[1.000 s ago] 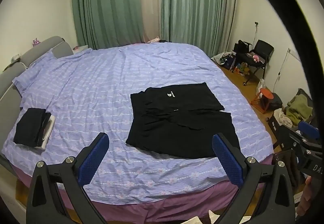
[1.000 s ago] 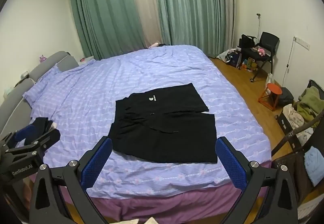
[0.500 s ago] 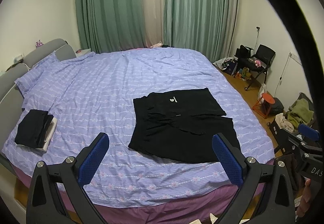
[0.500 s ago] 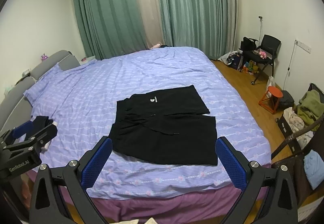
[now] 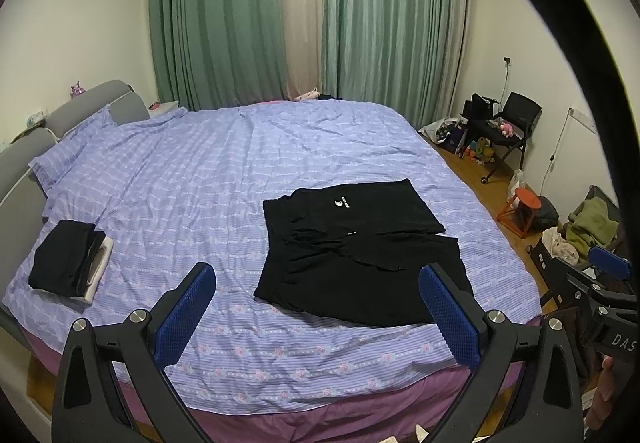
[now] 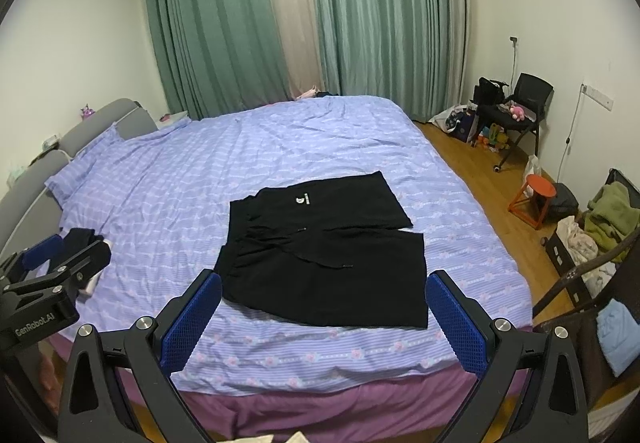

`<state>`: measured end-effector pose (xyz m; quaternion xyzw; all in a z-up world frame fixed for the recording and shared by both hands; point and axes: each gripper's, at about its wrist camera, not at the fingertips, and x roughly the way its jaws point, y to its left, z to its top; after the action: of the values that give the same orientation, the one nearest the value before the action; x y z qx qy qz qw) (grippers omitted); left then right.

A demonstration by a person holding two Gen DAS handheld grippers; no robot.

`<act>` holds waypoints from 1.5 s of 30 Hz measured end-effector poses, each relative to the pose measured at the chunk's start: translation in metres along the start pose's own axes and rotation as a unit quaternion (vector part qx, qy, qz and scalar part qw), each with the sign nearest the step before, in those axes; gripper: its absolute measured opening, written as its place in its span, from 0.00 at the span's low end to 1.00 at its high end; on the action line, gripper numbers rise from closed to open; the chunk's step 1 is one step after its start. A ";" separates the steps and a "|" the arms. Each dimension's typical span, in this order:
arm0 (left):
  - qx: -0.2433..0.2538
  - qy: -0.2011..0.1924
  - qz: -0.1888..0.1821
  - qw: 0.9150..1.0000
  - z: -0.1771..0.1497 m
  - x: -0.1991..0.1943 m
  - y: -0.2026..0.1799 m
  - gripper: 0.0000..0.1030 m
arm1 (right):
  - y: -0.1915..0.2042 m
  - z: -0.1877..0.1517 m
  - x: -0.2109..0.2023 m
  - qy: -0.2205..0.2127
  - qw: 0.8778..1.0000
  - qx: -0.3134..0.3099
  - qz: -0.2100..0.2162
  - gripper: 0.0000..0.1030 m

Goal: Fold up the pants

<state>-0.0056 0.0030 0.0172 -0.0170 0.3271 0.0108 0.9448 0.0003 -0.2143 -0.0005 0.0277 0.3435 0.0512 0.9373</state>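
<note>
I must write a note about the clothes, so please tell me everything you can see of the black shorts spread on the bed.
The black shorts lie flat on the purple striped bed cover, near the bed's front edge, not yet folded. The waistband, gathered with a drawstring, points left; the two legs point right, with a narrow gap between them. A small white logo sits on the far leg. The cloth looks thin and soft, slightly wrinkled by the waist. Nothing touches them but the cover; both hand-held grippers are open and away from them.

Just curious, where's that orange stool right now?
In both views the orange stool stands on the wooden floor right of the bed, between the black chair and the clothes pile.
</note>
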 end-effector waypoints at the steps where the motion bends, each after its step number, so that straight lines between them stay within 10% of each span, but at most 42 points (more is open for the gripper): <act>1: 0.000 0.000 0.001 1.000 0.000 0.000 0.000 1.00 | 0.000 0.000 -0.001 -0.001 1.000 0.000 -0.001 1.00; 45: 0.024 0.004 -0.029 0.999 -0.005 0.011 0.025 1.00 | 0.024 -0.015 0.001 0.008 0.999 0.012 -0.030 1.00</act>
<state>-0.0010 0.0277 0.0053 -0.0035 0.3304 -0.0246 0.9435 -0.0107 -0.1903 -0.0109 0.0285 0.3521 0.0194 0.9353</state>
